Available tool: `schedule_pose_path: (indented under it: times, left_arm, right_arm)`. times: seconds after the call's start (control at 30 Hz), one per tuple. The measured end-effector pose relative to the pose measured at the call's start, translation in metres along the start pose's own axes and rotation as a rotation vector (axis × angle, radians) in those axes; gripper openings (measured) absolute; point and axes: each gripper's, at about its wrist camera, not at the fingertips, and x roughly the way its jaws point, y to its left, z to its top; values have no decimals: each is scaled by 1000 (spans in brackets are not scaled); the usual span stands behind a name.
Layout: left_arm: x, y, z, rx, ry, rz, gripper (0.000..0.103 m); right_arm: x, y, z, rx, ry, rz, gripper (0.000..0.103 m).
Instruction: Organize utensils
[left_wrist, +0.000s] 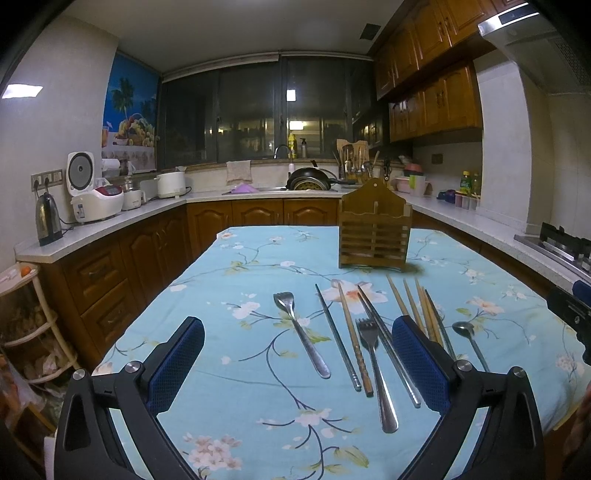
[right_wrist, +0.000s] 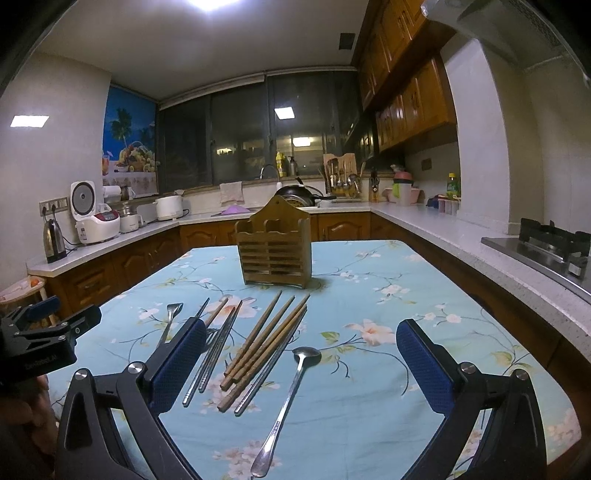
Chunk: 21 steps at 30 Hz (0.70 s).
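Observation:
A slatted wooden utensil holder (left_wrist: 373, 233) (right_wrist: 274, 248) stands upright on the far half of the table. In front of it utensils lie loose on the floral cloth: two metal forks (left_wrist: 303, 334) (left_wrist: 376, 371), metal chopsticks (left_wrist: 338, 338) (right_wrist: 214, 349), wooden chopsticks (left_wrist: 419, 312) (right_wrist: 264, 345) and a metal spoon (left_wrist: 470, 341) (right_wrist: 290, 395). My left gripper (left_wrist: 297, 341) hovers open over the forks, holding nothing. My right gripper (right_wrist: 301, 349) is open above the wooden chopsticks and spoon, also holding nothing. Each gripper shows at the edge of the other's view.
The table with the blue floral cloth (left_wrist: 229, 332) (right_wrist: 388, 369) is ringed by kitchen counters. Kettle (left_wrist: 48, 219) and rice cooker (left_wrist: 96, 201) stand left, a sink with a pan (left_wrist: 308, 179) at the back, a gas stove (right_wrist: 546, 247) on the right.

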Motion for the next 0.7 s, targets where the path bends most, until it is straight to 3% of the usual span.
schedule_pose_path:
  times: [0.7]
  left_arm:
    - [8,-2,-2,-10,20,-7,102]
  right_arm:
    - [1,6,-4,2,14,8,103]
